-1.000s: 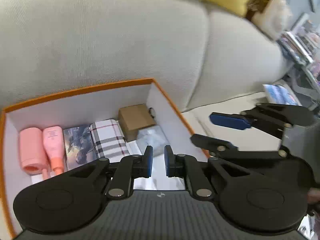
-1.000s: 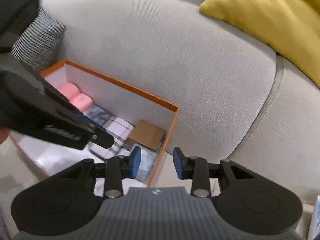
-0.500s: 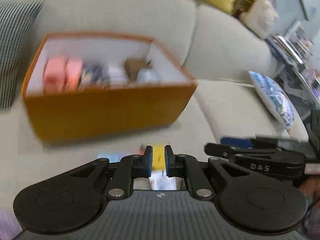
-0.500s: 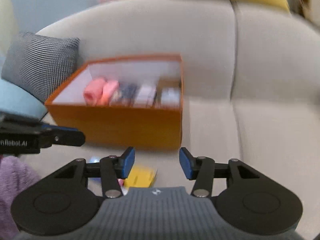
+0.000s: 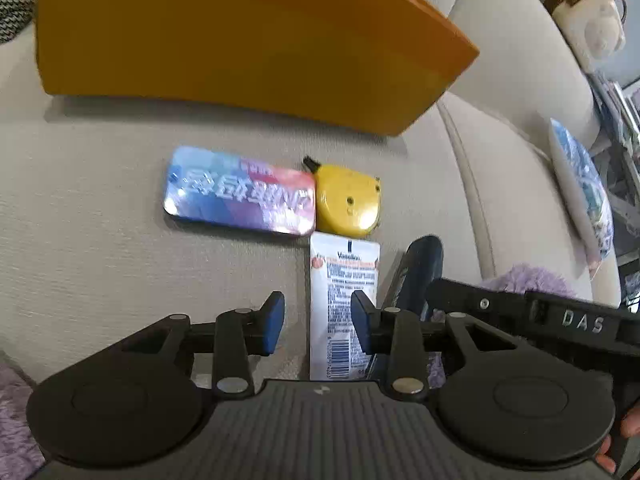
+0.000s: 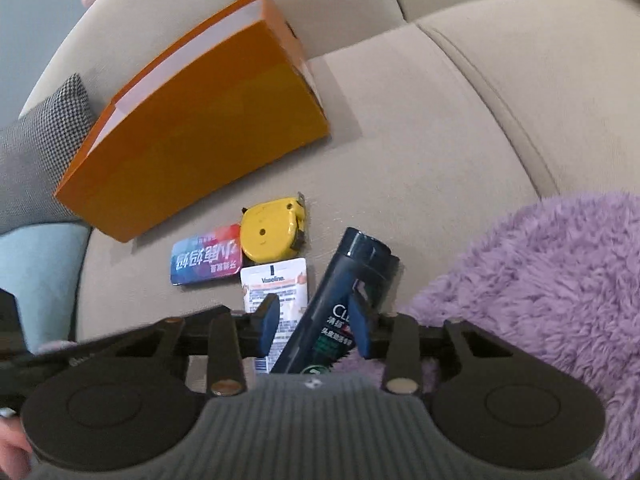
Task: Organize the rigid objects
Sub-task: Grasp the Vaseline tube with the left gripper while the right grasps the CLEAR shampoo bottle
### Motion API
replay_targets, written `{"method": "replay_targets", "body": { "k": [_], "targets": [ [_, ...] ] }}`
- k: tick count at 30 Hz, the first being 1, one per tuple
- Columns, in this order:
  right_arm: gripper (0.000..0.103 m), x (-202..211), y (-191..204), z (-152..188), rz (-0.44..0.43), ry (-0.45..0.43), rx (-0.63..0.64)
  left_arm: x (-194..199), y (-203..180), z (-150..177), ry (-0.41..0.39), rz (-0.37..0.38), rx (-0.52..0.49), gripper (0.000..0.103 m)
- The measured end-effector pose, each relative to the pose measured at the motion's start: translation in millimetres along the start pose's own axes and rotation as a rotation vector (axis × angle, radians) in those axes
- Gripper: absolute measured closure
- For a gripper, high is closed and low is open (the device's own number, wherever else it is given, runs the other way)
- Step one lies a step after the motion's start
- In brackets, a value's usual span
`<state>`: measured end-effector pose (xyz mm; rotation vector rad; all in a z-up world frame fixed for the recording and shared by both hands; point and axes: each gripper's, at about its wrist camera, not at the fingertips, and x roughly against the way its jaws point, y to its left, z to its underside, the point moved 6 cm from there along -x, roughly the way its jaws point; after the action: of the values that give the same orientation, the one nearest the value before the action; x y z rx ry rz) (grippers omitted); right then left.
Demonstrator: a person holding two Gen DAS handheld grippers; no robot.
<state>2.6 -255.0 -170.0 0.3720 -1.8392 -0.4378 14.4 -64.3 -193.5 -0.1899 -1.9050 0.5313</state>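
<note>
The left hand-held gripper hangs low over the sofa seat with its jaws opening and nothing pinched; the white tube lies under its right finger, not squarely in the gap. The right hand-held gripper is closing, and the dark bottle lies slantwise between its fingers; the right pad looks close to the bottle's side, but I cannot tell whether either pad presses yet.

Outward from the fingers, the loose things lie in a tight cluster on the seat. The tube lies just left of the bottle. Past the tube's far end lies the yellow tape measure, touching or nearly touching it, and the flat tin lies against the tape measure's left side. Beyond them stands the orange box, near the sofa back, its open top seen only as a sliver in the right wrist view. A purple fluffy throw lies just right of the bottle.

The step in hand looks like picking up the next things for the box: the bottle for the right side, probably the tube for the left. Next, the left side needs to shift right until the tube is centred between its fingers, then close. The right should finish closing across the bottle's body, which lies partly over the throw's edge, and lift it clear before carrying it to the box.
</note>
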Motion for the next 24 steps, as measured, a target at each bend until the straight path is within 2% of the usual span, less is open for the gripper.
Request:
{"method": "replay_targets", "body": {
  "k": [7, 16, 18, 22, 24],
  "targets": [
    [0.062, -16.5, 4.1, -0.2, 0.085, 0.021, 0.059, -15.6, -6.8, 1.9, 0.029, -0.026, -0.026, 0.058],
    [0.059, -21.4, 2.3, -3.7, 0.073, 0.019, 0.062, -25.8, -8.8, -0.2, 0.038, -0.011, -0.019, 0.055],
    [0.059, -24.3, 2.0, -4.8, 0.063, 0.011, 0.058, -27.7, -8.3, -0.8, 0.028, -0.009, -0.027, 0.058],
    [0.06, -26.1, 3.5, -6.0, 0.06, 0.005, 0.07, -20.0, -9.9, 0.6, 0.0, 0.007, -0.055, 0.076],
    [0.06, -26.1, 5.9, -4.9, 0.059, -0.003, 0.085, -13.8, -12.7, 0.9, -0.014, 0.008, -0.073, 0.082]
  ]
}}
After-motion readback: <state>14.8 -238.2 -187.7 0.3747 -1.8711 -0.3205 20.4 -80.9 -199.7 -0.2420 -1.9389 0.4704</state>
